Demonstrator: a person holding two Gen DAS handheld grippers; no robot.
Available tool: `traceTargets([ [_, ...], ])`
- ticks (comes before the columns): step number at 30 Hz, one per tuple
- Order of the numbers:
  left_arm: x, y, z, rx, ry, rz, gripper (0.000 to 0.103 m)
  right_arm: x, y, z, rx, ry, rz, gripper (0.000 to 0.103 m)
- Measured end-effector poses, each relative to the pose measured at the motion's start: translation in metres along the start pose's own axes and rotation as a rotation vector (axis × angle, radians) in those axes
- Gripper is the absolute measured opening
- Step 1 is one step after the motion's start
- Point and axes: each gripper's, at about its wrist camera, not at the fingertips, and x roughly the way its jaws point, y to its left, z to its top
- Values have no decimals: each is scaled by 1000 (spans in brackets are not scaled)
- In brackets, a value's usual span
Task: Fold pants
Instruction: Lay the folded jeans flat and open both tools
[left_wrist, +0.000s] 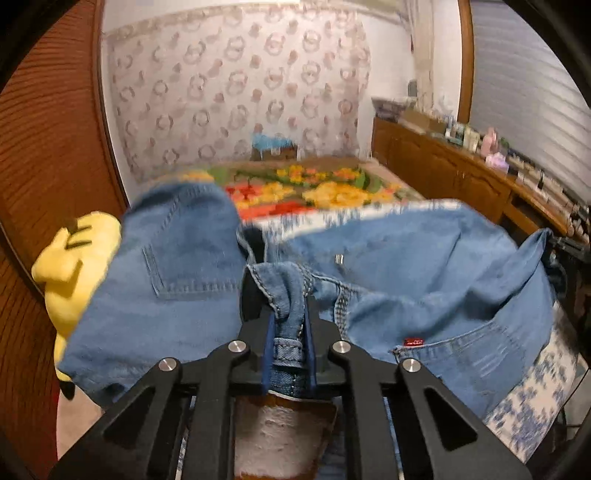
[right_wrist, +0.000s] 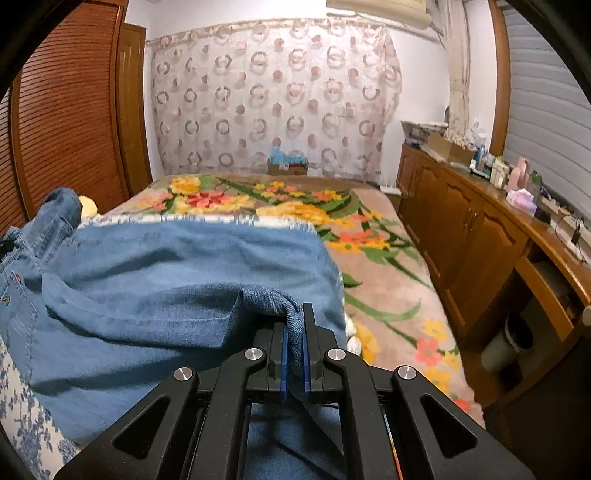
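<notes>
**Two grippers clamped on one pair of jeans**

Two grips are confirmed. The left gripper (left_wrist: 288, 314) has its jaws drawn close on a bunched fold of the waistband, belt loop between the blue pads; denim fills the gap. The right gripper (right_wrist: 294, 343) is nearly fully closed, pinching a thin edge of the leg fabric between its pads.

The jeans (right_wrist: 166, 277) are held up between the two tools, sagging in the middle, above a white cloth with blue flowers (right_wrist: 22, 413) that covers the near part of the bed. In the left wrist view a back pocket and a small red tag (left_wrist: 412, 342) face the camera. The picture there is smeared.

Beside the jeans, on the left, lies a yellow soft toy (left_wrist: 74, 266), partly covered by denim.

Beyond, a flowered blanket (right_wrist: 373, 266) covers the bed. A wooden cabinet (right_wrist: 469, 236) runs along the right, its top crowded with bottles and boxes. A curtain with ring patterns (right_wrist: 273, 99) hangs at the far wall, louvred wooden doors (right_wrist: 62, 110) at left.
</notes>
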Motion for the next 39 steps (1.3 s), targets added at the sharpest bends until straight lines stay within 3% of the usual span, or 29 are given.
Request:
traceTargets([
  [4,-20,5,27,-19,-96,15,15,-15,-9,16,14,-72,-14,5],
  [8,-15,11,50,-25,-134,21,15,-16,-19,36,15,-108,-24,5],
  [19,44,24,94,-49,-141,68,15,33,-13,70,-50,-99,-67,5],
  [25,89,25,102,-35,-64,77,16,86,-7,74,-77,11,-63,5],
  [31,107,23,95,-35,-16,93,20,122,-1,61,-70,82,-59,5],
  [34,110,23,94,-35,7,102,30,132,-4,69,-57,100,-60,5],
  [38,103,23,95,-26,-11,118,58,139,-3,84,-58,120,-88,29],
  [39,99,23,95,-24,-18,113,61,137,-2,85,-59,115,-95,30],
])
